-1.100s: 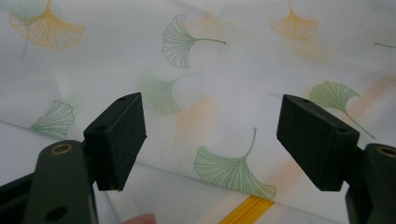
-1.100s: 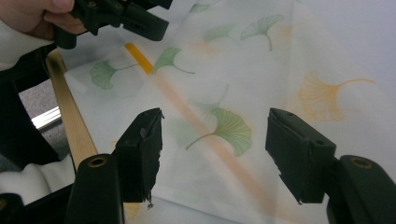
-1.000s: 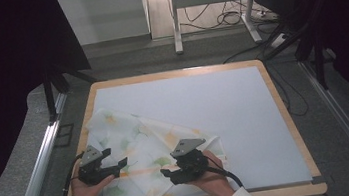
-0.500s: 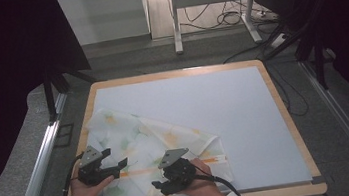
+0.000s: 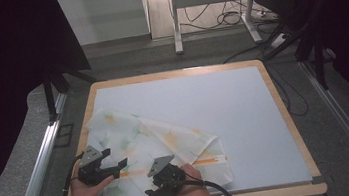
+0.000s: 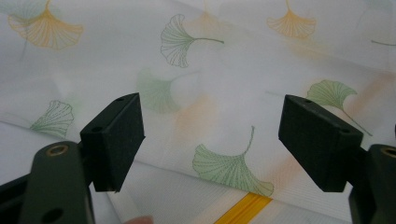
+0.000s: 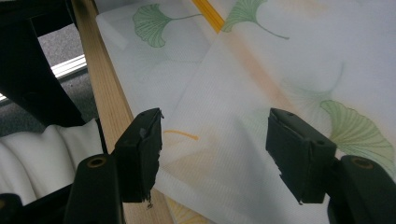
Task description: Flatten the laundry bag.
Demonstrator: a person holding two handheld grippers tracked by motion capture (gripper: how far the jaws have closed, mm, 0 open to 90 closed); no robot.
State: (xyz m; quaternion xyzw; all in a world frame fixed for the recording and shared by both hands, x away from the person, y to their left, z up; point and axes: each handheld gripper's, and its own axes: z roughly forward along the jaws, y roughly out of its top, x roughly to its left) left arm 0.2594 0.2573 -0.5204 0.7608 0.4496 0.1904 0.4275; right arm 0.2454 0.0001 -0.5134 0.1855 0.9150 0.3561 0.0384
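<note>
High view had the leaf-print cloth (image 5: 158, 145) lying rumpled at the tabletop's (image 5: 245, 119) near-left corner. Looked thin, light and floppy, so I'd pinch a hemmed corner. Both the left gripper (image 5: 120, 163) and right gripper (image 5: 150, 193) had fingers wide, holding nothing.

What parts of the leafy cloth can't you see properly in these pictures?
- High view: the near edge of the thin white cloth with green and orange leaf prints lies under both hands and claws.
- High view: its leaf prints are too small to make out.
- Left gripper view: the orange stripe is cut off by the bottom edge.
</note>
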